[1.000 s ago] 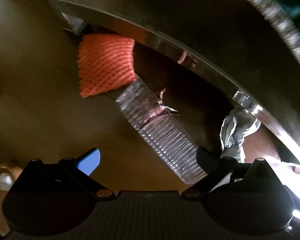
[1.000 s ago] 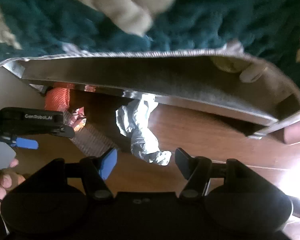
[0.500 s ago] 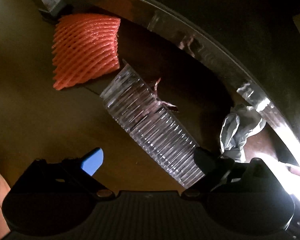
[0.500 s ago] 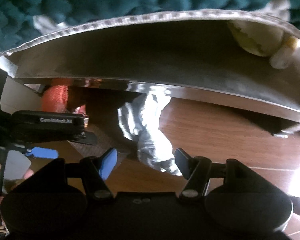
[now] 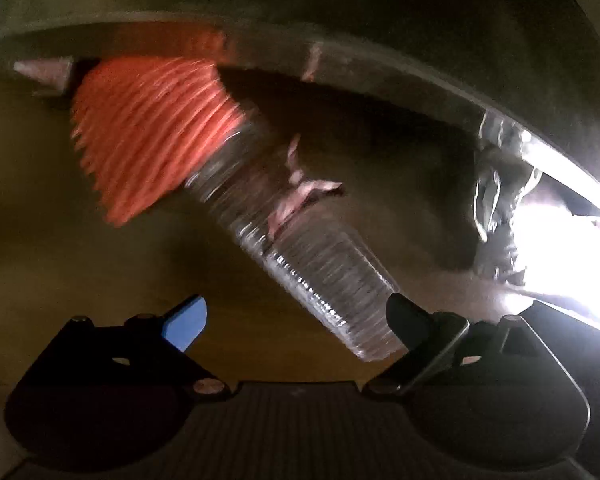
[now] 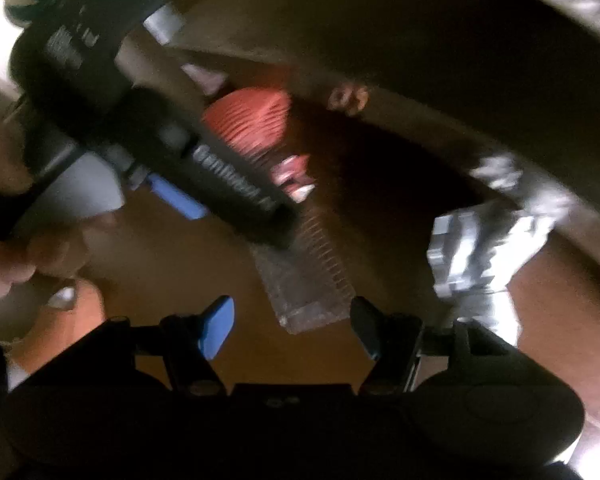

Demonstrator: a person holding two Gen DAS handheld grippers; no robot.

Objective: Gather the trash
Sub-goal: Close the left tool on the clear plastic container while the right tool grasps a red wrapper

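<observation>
Both tongs, left and right, hanging spread, empty, over ribbed clear wrapper; advisable: straddling its narrow width before pinching

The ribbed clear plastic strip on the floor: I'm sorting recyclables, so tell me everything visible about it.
The ribbed clear plastic strip is a long, transparent, finely corrugated piece lying flat and diagonal on the brown wooden floor. Its far end meets the orange foam fruit net; whether they overlap is unclear. A small pinkish scrap rests on its middle. Its near end lies beside one of the left gripper fingers; nothing grips it.
</observation>
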